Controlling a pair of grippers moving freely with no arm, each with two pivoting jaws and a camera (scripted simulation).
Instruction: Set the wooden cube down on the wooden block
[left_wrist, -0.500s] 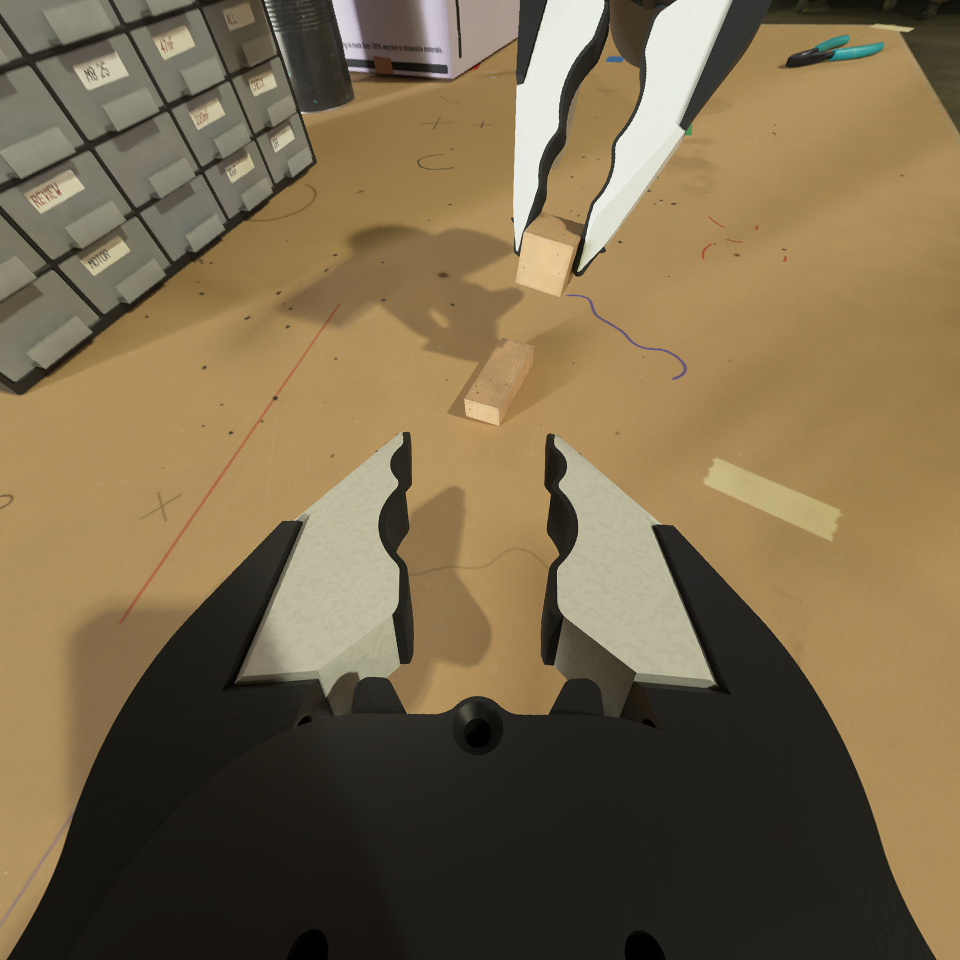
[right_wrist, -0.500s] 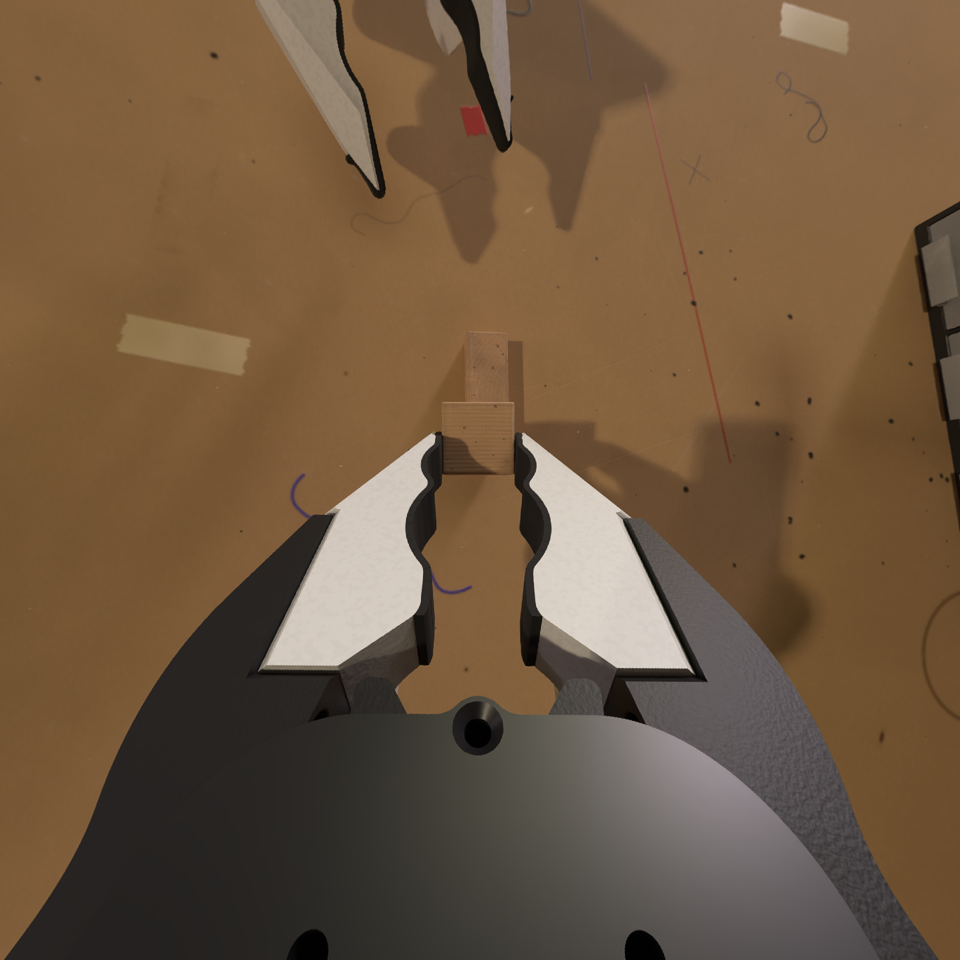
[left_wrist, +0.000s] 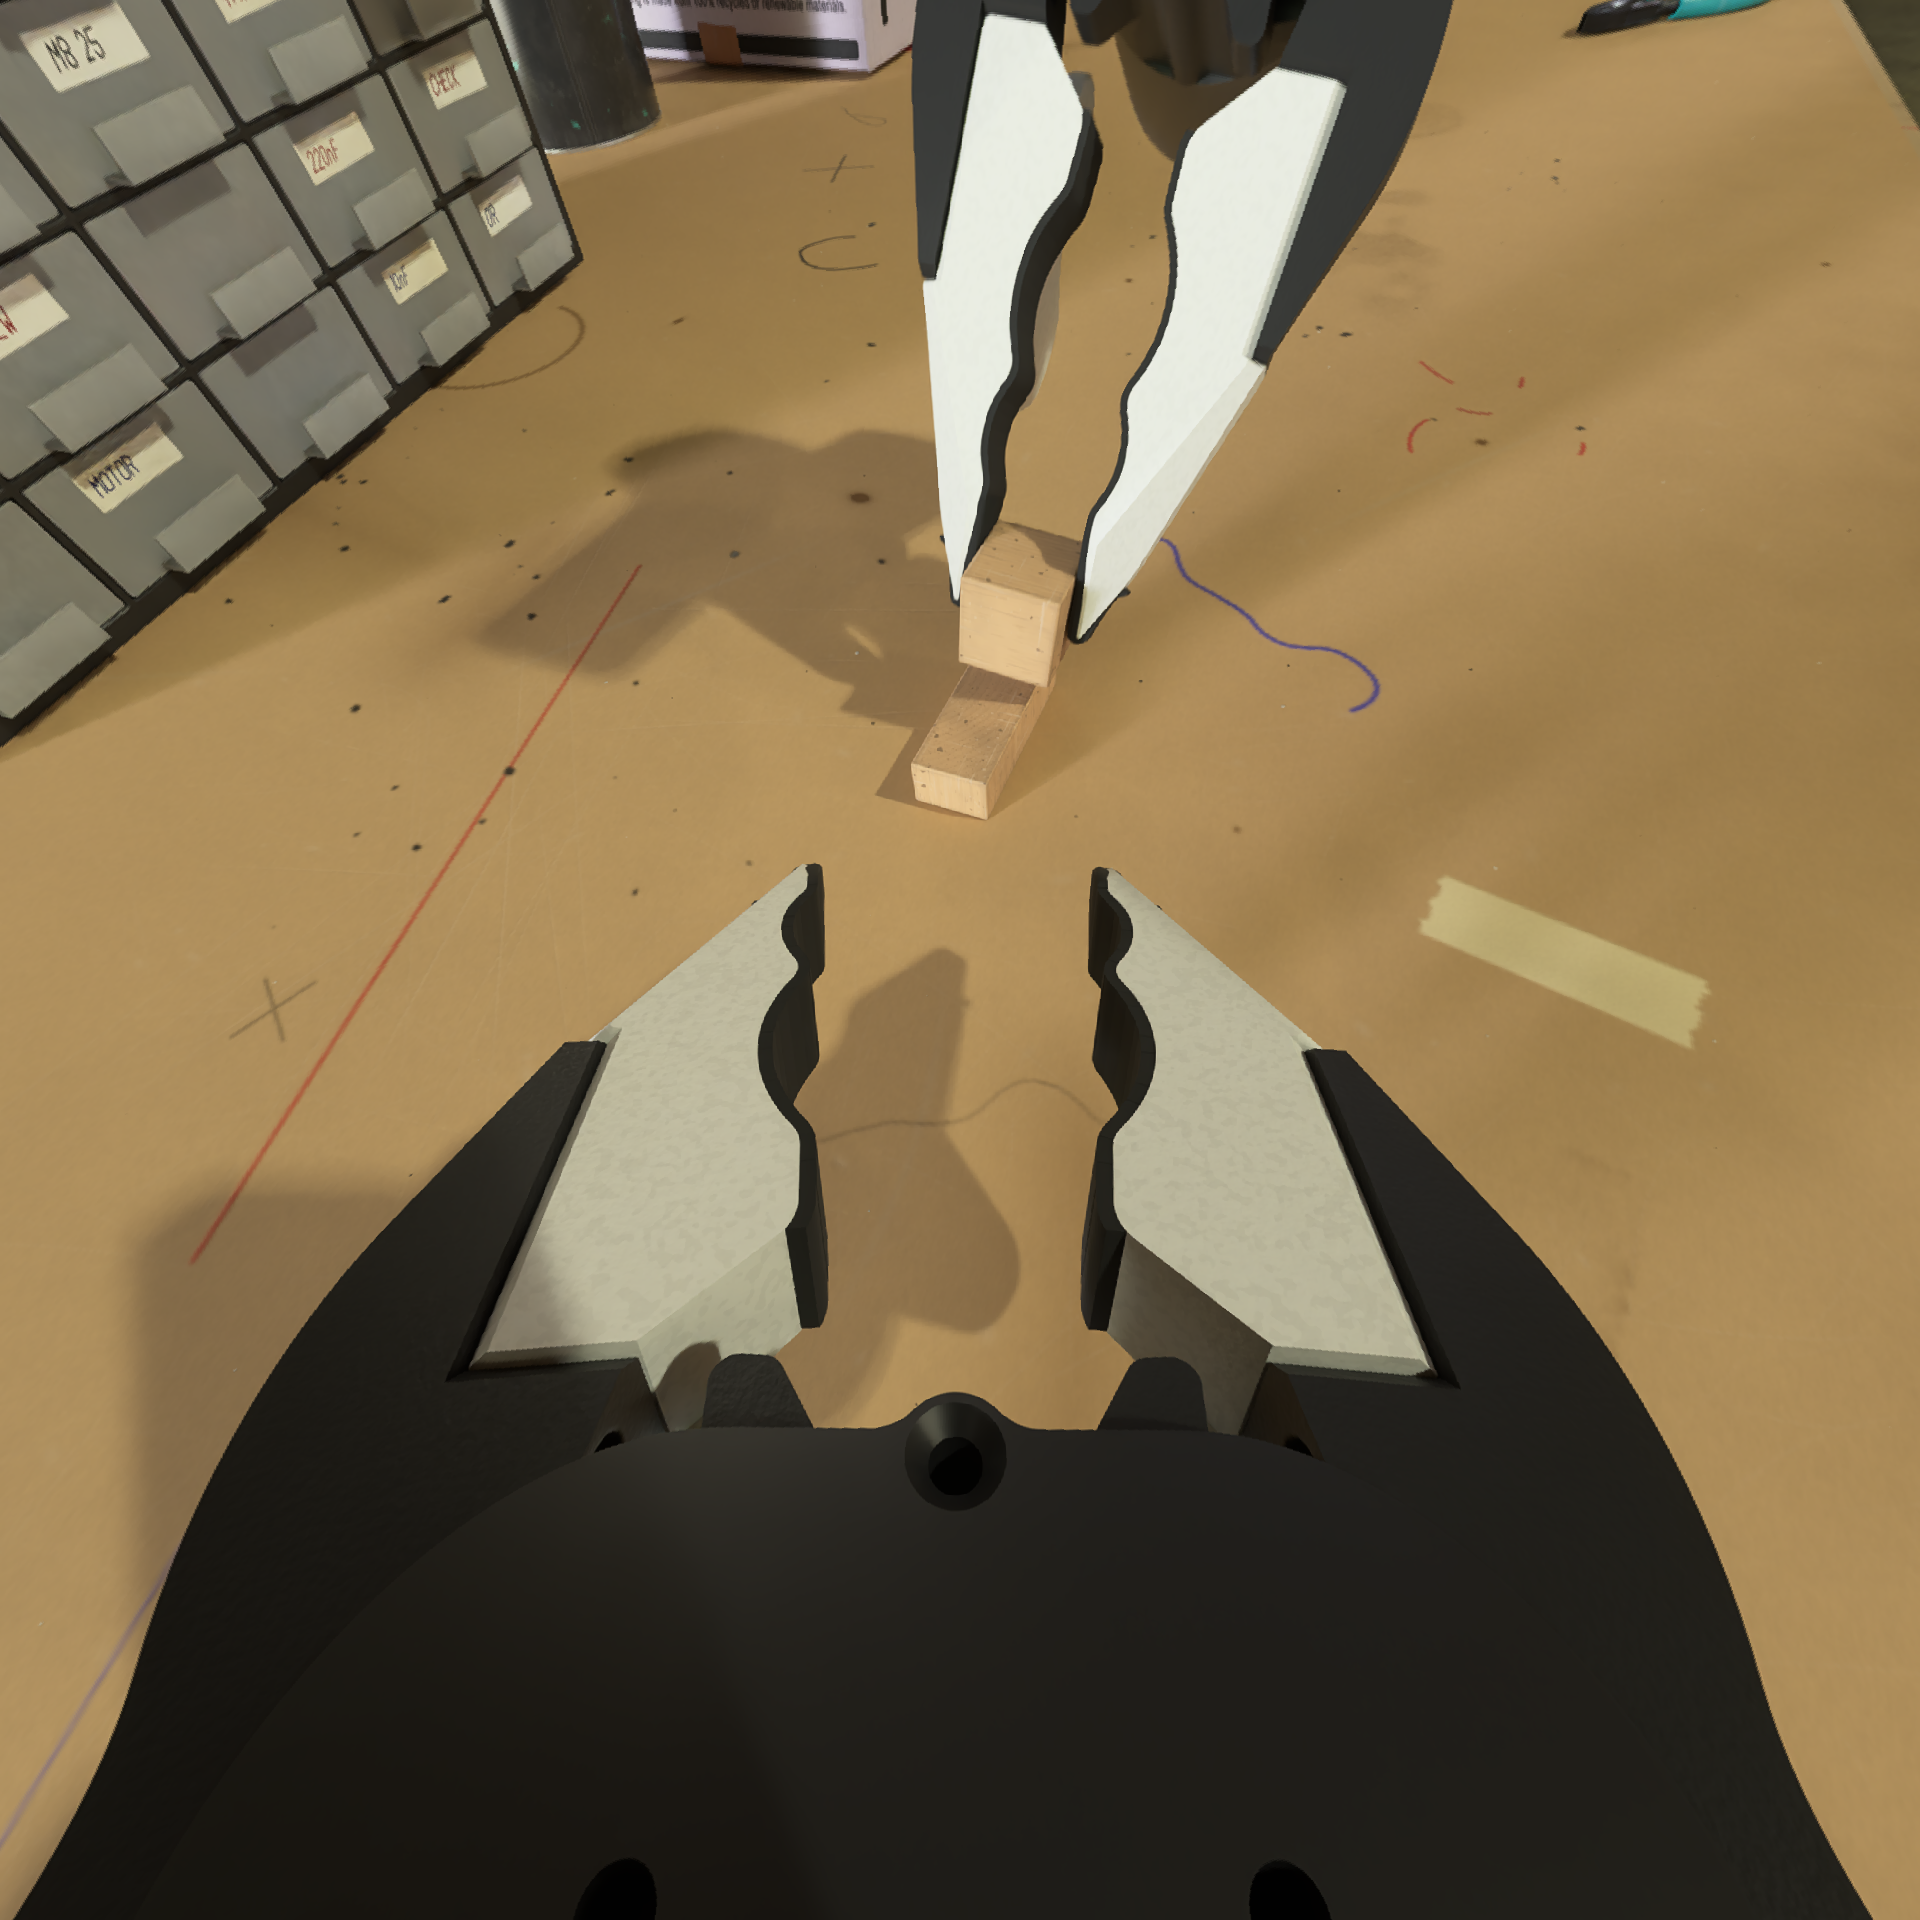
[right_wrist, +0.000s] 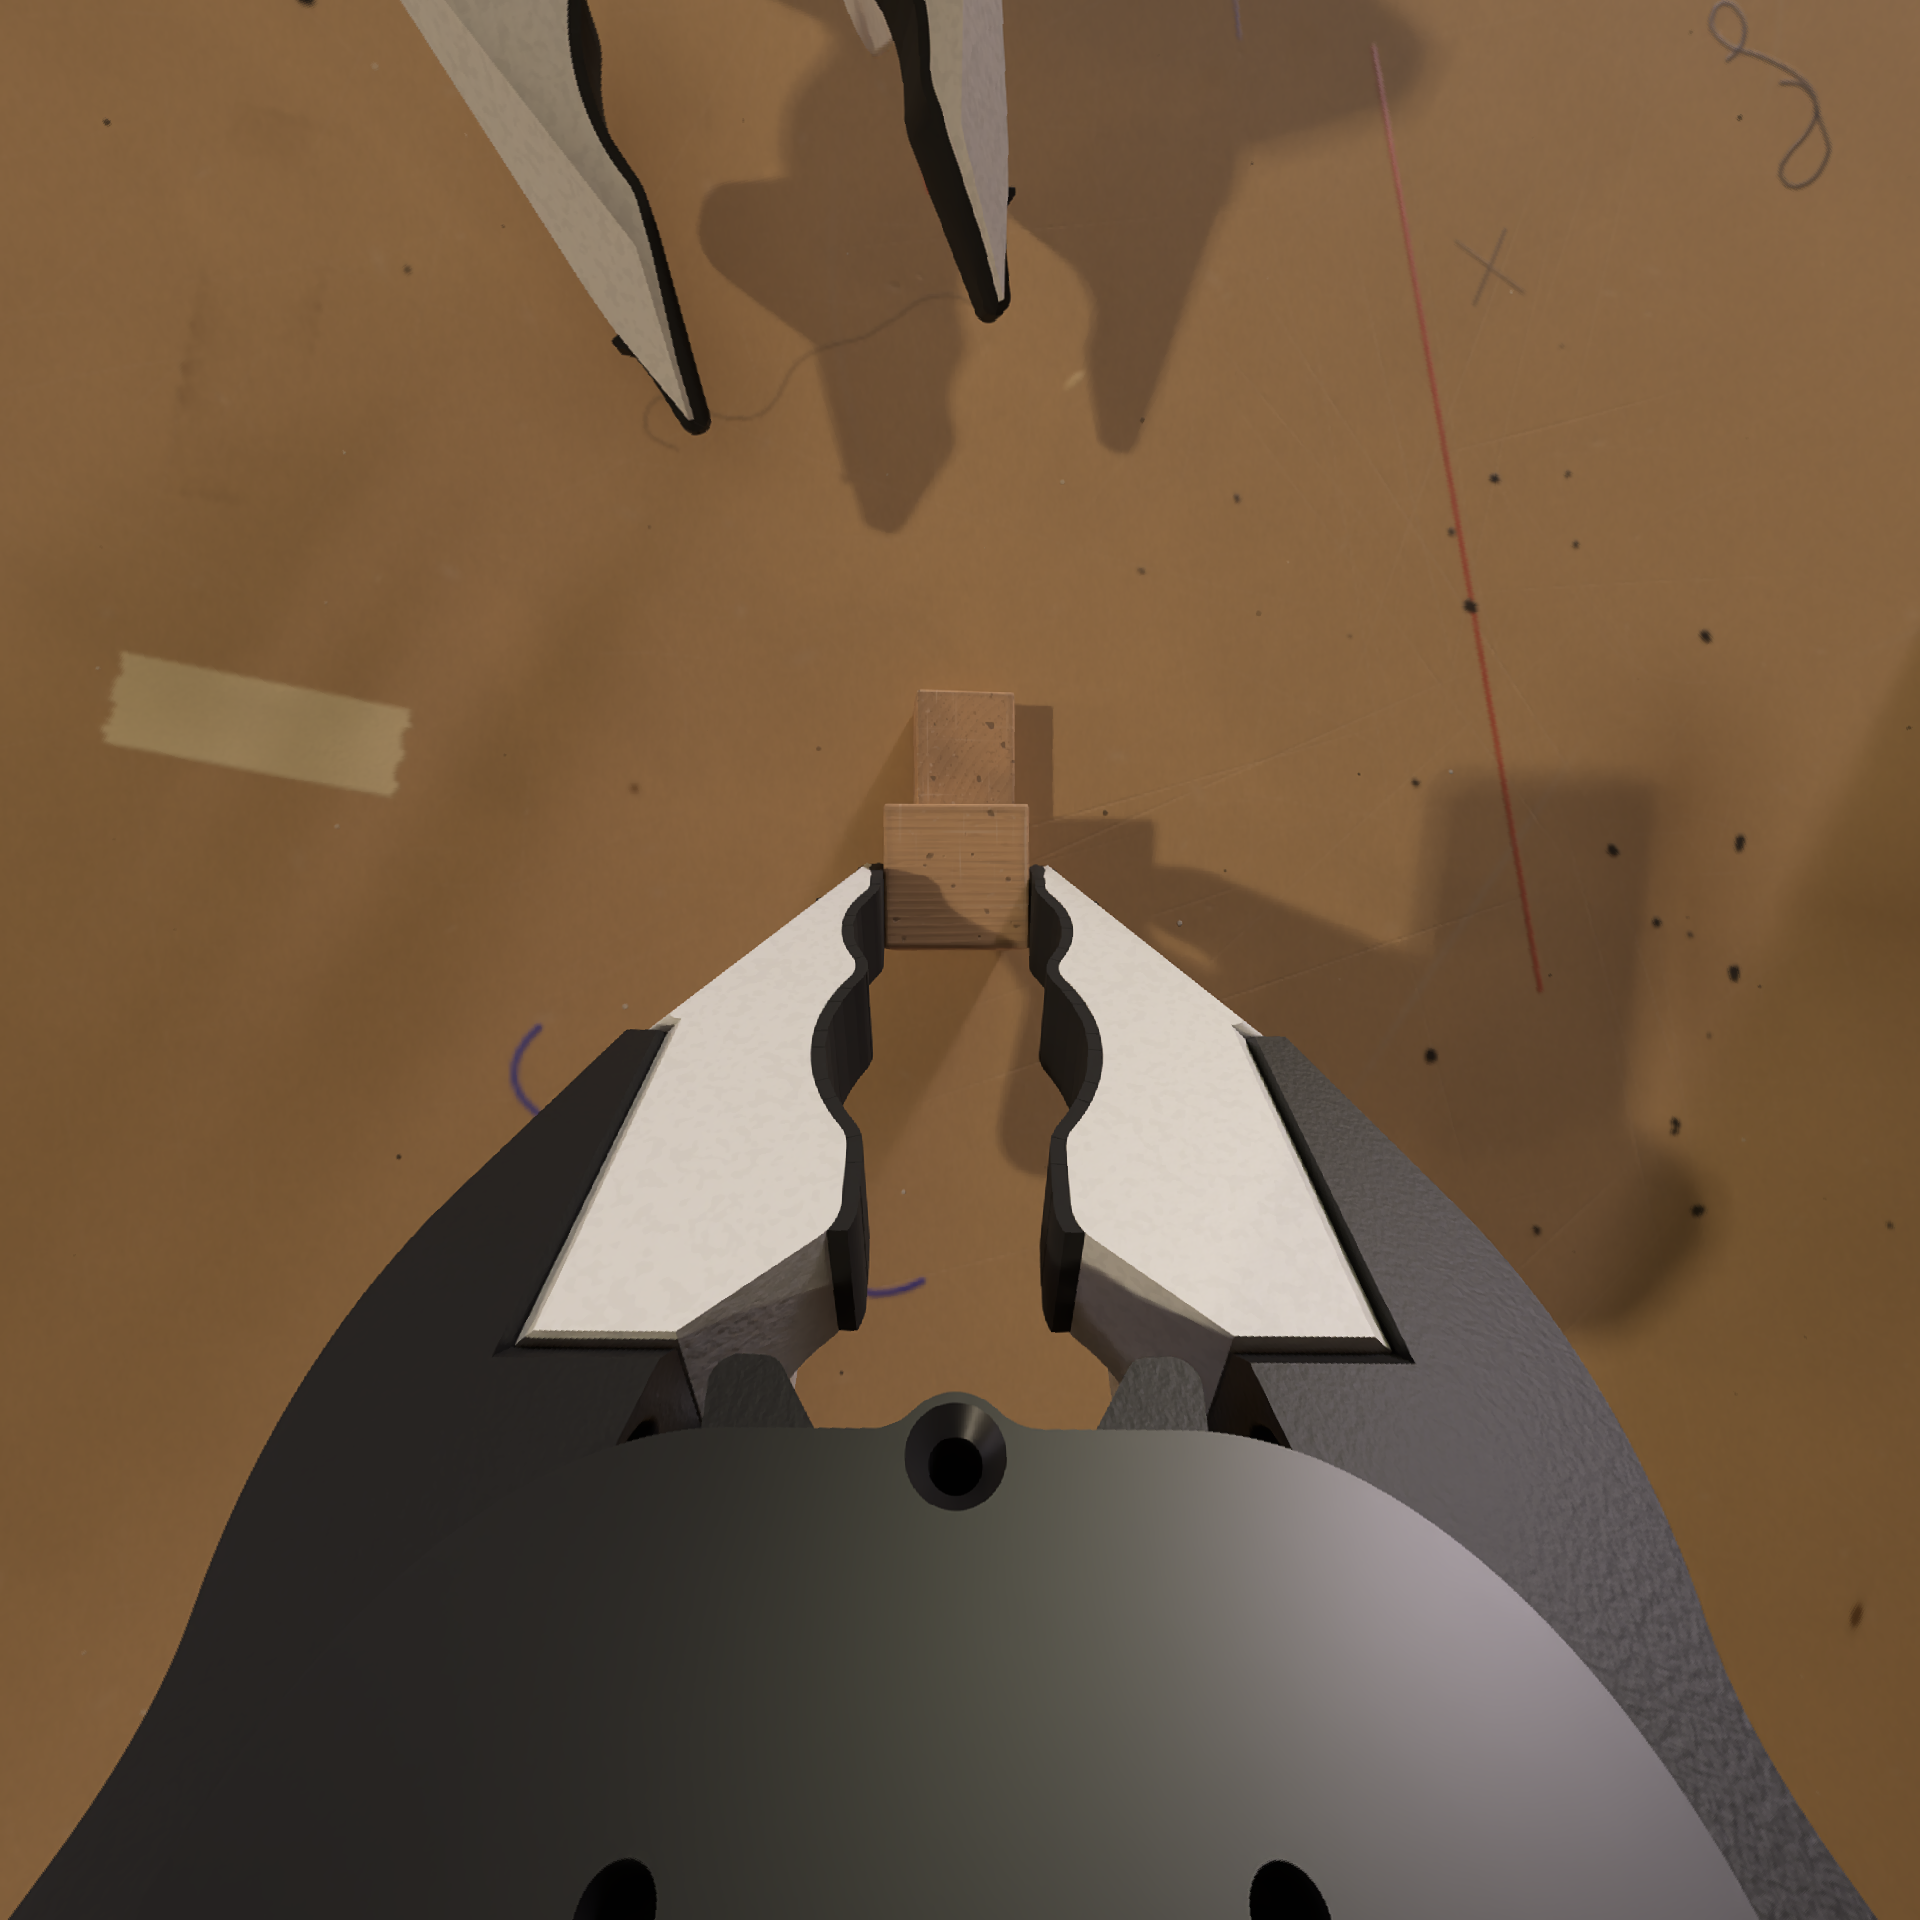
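Note:
The wooden cube is clamped between the white fingers of my right gripper, which comes down from above. The cube sits over the far end of the wooden block, which lies flat on the brown table. I cannot tell whether cube and block touch. In the right wrist view the right gripper is shut on the cube, and the block sticks out beyond it. My left gripper is open and empty, just short of the block's near end. It also shows in the right wrist view.
A grey drawer cabinet stands at the left, with a dark can and a white box behind it. A strip of tape lies on the table at the right. Teal pliers lie far right.
My right gripper has lowered the cube, closing the gap to the block's far end. The left gripper has hardly moved and stays open.

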